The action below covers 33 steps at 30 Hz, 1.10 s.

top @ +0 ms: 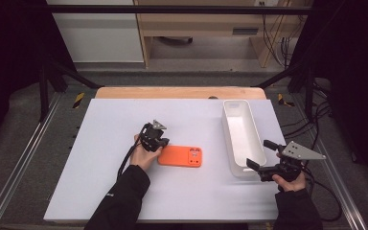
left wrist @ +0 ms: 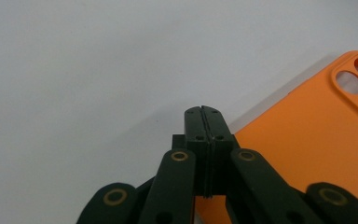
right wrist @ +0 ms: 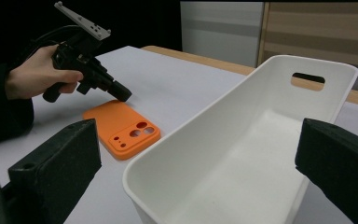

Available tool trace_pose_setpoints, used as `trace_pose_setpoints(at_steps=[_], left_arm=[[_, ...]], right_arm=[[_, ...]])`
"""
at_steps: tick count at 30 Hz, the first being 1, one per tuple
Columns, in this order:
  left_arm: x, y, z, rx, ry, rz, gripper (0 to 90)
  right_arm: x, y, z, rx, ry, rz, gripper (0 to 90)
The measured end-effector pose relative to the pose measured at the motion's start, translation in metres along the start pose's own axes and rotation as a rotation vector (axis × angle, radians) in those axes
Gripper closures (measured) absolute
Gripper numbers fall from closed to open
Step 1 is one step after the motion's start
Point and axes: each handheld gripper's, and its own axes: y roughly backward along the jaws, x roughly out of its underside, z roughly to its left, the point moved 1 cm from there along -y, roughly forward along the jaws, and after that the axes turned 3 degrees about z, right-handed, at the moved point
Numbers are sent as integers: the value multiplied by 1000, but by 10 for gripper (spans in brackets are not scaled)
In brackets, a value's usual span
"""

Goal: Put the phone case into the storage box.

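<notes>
- While the person's left hand (top: 143, 154) grips its handle, the left tongs (top: 162, 143) stand at the left end of an orange phone case (top: 180, 156), tips pointed down at that edge.
- Seen from the left gripper view, the left tongs (left wrist: 203, 112) are clenched, the two jaws pressed flat together with nothing between them; their tips sit just beside the case's (left wrist: 307, 140) long edge, over the white worktop (left wrist: 98, 70). Whether they touch the case I cannot tell.
- Lying flat near the middle of the worktop (top: 124, 191), the case has its camera cut-outs toward the right.
- Right of the case stands a long white bin (top: 242, 136), well apart from it.
- At the bin's near end, the right tongs (top: 259, 155) are released, jaws spread wide; in the right gripper view they (right wrist: 200, 163) flank the bin's (right wrist: 261, 116) near wall without touching it.
</notes>
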Motion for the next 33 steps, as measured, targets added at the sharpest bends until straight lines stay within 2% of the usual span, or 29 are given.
trace_pose_setpoints(at_steps=[6,12,16,33], left_arm=[[-1,0,-3,-18,-27,7,900],[0,2,-4,-10,-41,23,900],[2,6,-7,-8,-73,43,900],[15,16,-16,18,-99,46,900]], right_arm=[[0,0,0,-2,0,3,4],[0,0,0,-3,-2,1,4],[0,1,0,-3,-2,-1,5],[-1,1,0,-2,-1,-1,5]])
